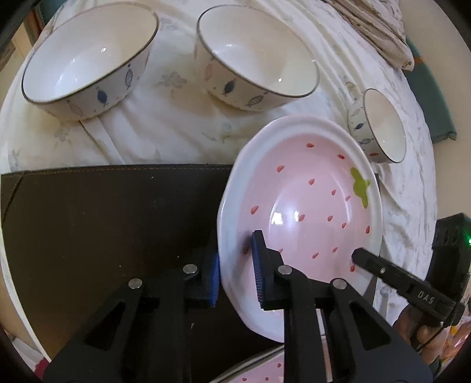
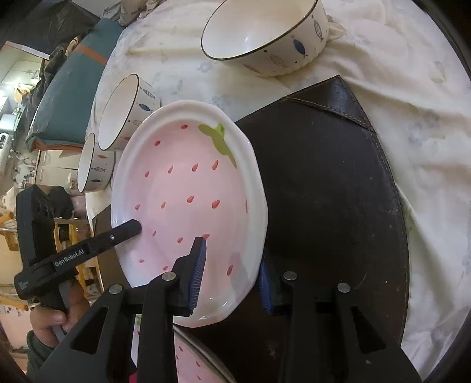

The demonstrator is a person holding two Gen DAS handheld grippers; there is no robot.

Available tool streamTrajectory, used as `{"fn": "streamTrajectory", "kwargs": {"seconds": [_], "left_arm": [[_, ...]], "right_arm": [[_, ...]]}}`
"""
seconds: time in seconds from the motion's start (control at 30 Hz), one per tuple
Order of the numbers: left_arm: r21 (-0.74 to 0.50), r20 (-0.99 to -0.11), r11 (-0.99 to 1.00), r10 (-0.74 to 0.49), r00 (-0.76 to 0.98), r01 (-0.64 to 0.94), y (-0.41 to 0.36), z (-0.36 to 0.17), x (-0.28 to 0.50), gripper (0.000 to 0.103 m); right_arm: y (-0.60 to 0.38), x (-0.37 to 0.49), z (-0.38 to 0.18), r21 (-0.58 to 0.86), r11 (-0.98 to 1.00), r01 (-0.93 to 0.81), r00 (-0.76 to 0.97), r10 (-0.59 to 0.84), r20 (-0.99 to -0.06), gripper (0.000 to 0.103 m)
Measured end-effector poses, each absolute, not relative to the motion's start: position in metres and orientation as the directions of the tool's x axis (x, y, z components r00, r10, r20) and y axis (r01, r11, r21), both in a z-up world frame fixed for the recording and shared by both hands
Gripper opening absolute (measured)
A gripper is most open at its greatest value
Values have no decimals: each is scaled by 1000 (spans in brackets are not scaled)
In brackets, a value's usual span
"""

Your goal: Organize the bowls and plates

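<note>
A pink strawberry-pattern plate (image 1: 300,212) with a white rim is held tilted above a dark brown mat (image 1: 103,224). My left gripper (image 1: 235,274) is shut on its near rim. My right gripper (image 2: 232,277) is shut on the same plate (image 2: 188,188) at its rim from the other side; one of its fingers (image 1: 382,271) shows in the left wrist view. A second strawberry plate (image 1: 259,374) lies below, also in the right wrist view (image 2: 194,362). Two large fish-pattern bowls (image 1: 85,59) (image 1: 259,59) and a small one (image 1: 379,126) stand on the white cloth.
The mat (image 2: 332,206) lies on a white floral tablecloth (image 2: 397,97). A large fish bowl (image 2: 265,32) and two small ones (image 2: 126,112) (image 2: 94,165) stand behind the plate. A folded cloth (image 1: 371,26) lies at the far right. A teal cushion (image 2: 64,91) sits beyond the table edge.
</note>
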State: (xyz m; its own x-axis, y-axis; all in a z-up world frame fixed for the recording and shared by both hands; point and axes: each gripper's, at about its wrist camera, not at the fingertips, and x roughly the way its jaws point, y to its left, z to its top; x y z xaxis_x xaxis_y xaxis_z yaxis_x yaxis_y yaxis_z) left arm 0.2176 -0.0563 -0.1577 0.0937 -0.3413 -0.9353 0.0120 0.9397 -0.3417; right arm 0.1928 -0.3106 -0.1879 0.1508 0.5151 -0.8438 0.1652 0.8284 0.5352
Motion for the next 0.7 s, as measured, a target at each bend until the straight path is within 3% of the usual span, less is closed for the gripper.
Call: {"fn": "streamTrajectory", "kwargs": {"seconds": [0.37, 0.53, 0.7], "left_arm": [[-362, -919, 931, -366, 147, 54, -66, -120, 211, 16], [-347, -923, 936, -351, 158, 56, -63, -113, 205, 16], [-331, -925, 941, -337, 173, 64, -58, -103, 194, 16]], "right_arm": [[-322, 195, -160, 551, 821, 148, 242, 510, -825, 34], [-318, 193, -152, 540, 831, 131, 263, 496, -827, 27], [-309, 182, -149, 529, 841, 110, 252, 491, -834, 26]]}}
